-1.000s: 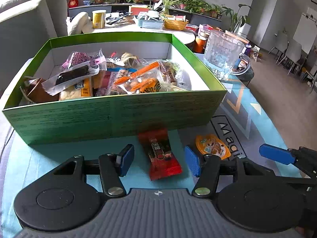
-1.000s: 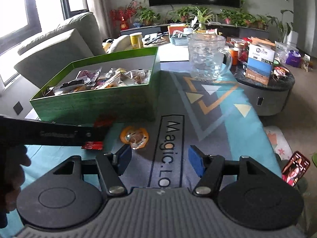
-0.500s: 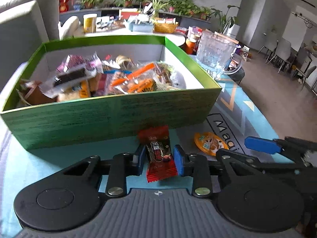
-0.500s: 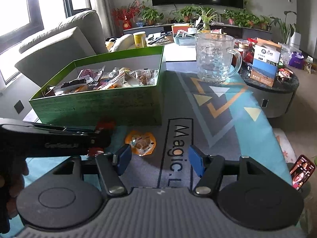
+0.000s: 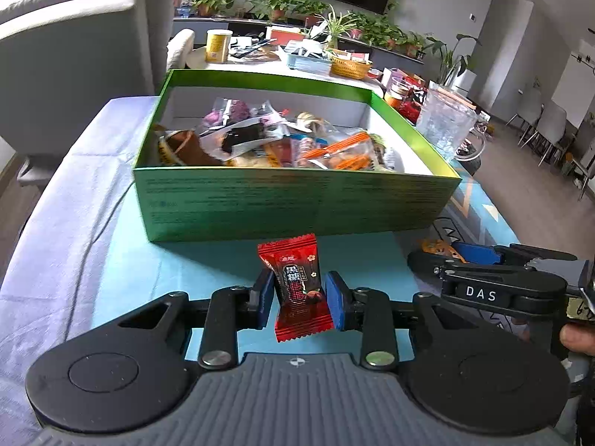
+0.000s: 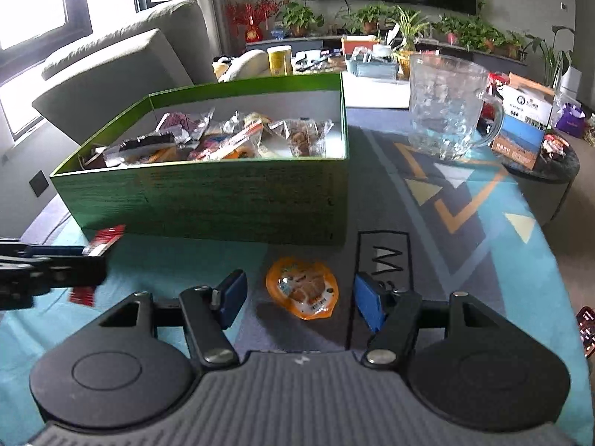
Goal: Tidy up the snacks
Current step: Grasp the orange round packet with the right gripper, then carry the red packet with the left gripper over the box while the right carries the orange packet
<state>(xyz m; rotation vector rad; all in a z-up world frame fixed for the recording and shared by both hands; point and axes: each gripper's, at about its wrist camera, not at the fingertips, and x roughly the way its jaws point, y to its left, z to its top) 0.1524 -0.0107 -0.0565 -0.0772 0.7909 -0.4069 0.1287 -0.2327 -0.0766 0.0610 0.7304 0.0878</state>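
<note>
Pinching the red candy packet (image 5: pixel 300 290) upright, left hand-held gripper (image 5: pixel 299 299) sits clamped before the green box (image 5: pixel 297 200), ready to drop in; right hand-held gripper (image 6: pixel 299 299) spread around the orange snack (image 6: pixel 303 287) on the surface.

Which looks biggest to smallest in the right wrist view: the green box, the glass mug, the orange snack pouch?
1. Green box
2. Glass mug
3. Orange snack pouch

The pouch lies nearest the camera, so it appears enlarged yet remains smallest.
</note>
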